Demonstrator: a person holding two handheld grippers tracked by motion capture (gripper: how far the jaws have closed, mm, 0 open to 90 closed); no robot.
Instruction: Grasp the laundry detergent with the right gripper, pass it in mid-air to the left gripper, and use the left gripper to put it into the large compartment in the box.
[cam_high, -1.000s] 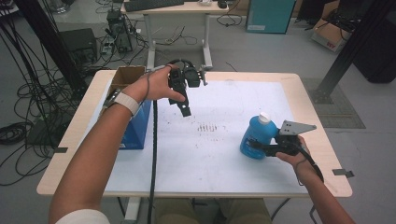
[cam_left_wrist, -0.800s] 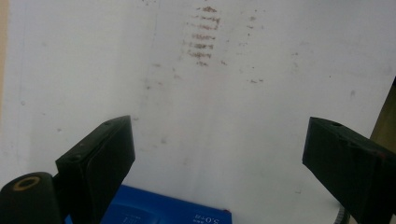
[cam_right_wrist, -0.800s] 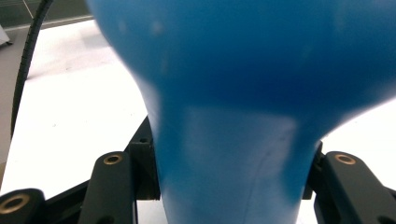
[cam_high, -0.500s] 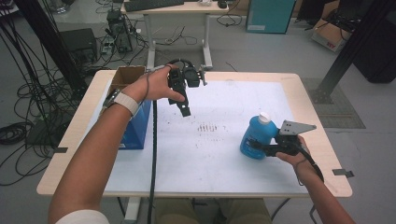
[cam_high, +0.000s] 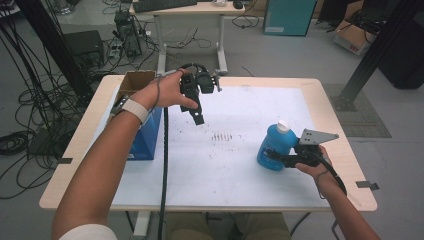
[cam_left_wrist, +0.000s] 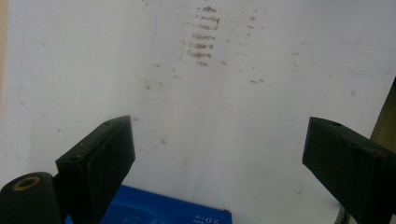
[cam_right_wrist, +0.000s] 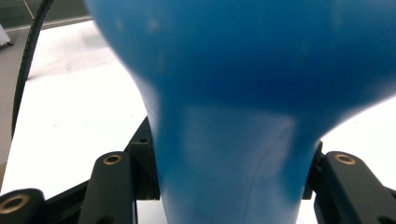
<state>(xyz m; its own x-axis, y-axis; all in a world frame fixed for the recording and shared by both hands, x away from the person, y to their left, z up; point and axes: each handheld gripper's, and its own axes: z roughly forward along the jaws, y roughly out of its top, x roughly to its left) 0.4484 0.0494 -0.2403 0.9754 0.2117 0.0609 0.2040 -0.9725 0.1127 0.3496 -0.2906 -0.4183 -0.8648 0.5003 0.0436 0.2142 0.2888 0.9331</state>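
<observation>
A pale wooden bench (cam_high: 70, 150) carries a white sheet (cam_high: 240, 160). A blue cardboard box (cam_high: 145, 140) rests at its left edge. The right gripper (cam_high: 274, 156) clamps a blue plastic bottle (cam_high: 275, 145) standing upright near the sheet's right edge. The left gripper (cam_high: 197, 117) hangs above the sheet, jaws apart and empty.

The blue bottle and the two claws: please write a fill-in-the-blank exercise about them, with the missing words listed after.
1. The right claw is shut on the blue ____.
2. The bottle has a ____ cap.
3. The left claw is held above the table with its jaws ____.
4. A blue box stands near the table's ____ edge in the high view.

Missing words: bottle; white; open; left
</observation>
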